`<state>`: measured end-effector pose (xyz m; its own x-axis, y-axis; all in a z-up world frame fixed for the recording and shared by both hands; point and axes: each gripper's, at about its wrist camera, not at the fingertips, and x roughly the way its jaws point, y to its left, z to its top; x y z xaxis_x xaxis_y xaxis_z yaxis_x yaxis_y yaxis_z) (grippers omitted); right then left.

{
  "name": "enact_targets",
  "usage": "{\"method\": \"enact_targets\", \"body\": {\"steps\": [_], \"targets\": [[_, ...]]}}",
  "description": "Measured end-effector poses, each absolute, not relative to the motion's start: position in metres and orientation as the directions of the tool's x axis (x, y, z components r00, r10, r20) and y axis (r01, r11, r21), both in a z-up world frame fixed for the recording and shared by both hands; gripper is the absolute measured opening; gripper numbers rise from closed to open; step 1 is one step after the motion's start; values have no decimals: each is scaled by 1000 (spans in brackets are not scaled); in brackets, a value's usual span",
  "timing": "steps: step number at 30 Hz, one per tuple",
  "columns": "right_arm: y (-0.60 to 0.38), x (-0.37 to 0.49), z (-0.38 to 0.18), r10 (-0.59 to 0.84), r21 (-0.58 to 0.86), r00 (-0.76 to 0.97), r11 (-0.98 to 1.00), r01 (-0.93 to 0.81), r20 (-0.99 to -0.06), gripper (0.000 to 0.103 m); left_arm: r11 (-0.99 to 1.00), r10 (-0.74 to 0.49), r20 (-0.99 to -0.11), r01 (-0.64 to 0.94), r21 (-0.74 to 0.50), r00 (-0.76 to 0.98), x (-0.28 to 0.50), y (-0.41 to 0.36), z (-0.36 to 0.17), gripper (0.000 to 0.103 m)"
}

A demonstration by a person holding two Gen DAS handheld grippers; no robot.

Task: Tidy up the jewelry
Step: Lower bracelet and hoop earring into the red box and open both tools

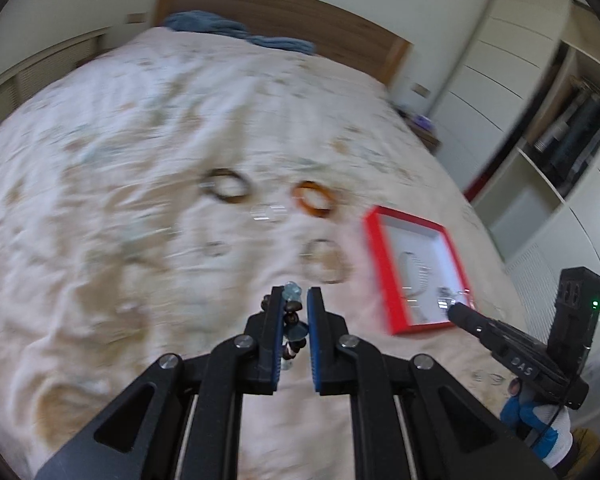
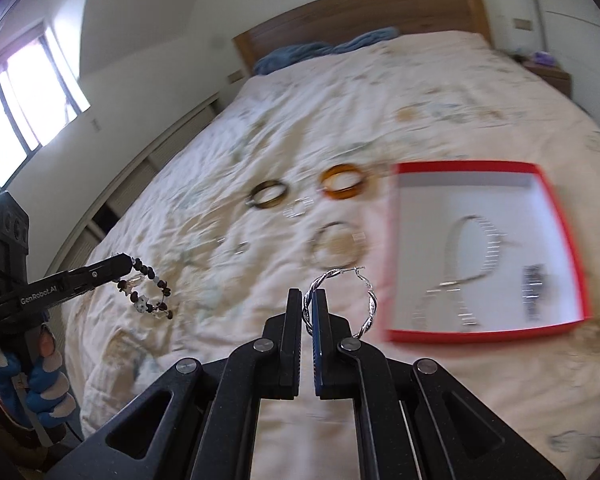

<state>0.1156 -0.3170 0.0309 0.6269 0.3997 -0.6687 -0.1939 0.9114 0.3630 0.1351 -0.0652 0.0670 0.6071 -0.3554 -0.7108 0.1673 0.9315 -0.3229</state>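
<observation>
My left gripper (image 1: 295,300) is shut on a beaded bracelet (image 1: 291,318) of brown and pale blue beads, held above the bed; the same bracelet (image 2: 148,294) hangs from the left gripper (image 2: 126,260) in the right wrist view. My right gripper (image 2: 308,300) is shut on a twisted silver hoop earring (image 2: 340,300), whose ring sticks out to the right. The right gripper (image 1: 454,310) shows over the near edge of the red box (image 1: 374,248). The red box (image 2: 560,200) has a white inside with silver pieces in it. An amber bangle (image 2: 346,182) and a dark bangle (image 2: 269,195) lie on the bedspread.
A pale wrinkled bedspread (image 2: 220,160) covers the bed, with a wooden headboard (image 2: 360,12) and blue cloth (image 2: 324,50) at the far end. A pale bangle (image 2: 334,246) and small clear pieces (image 2: 298,208) lie among the jewelry. Shelves (image 1: 560,128) stand right, a window (image 2: 24,120) left.
</observation>
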Motion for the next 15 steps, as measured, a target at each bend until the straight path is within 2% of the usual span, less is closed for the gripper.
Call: {"method": "enact_targets", "body": {"steps": [7, 15], "targets": [[-399, 137, 26, 302, 331, 668, 939, -88, -680, 5, 883, -466, -710, 333, -332, 528, 189, -180, 60, 10], [-446, 203, -8, 261, 308, 643, 951, -41, -720, 5, 854, -497, -741, 405, -327, 452, 261, -281, 19, 10]]}}
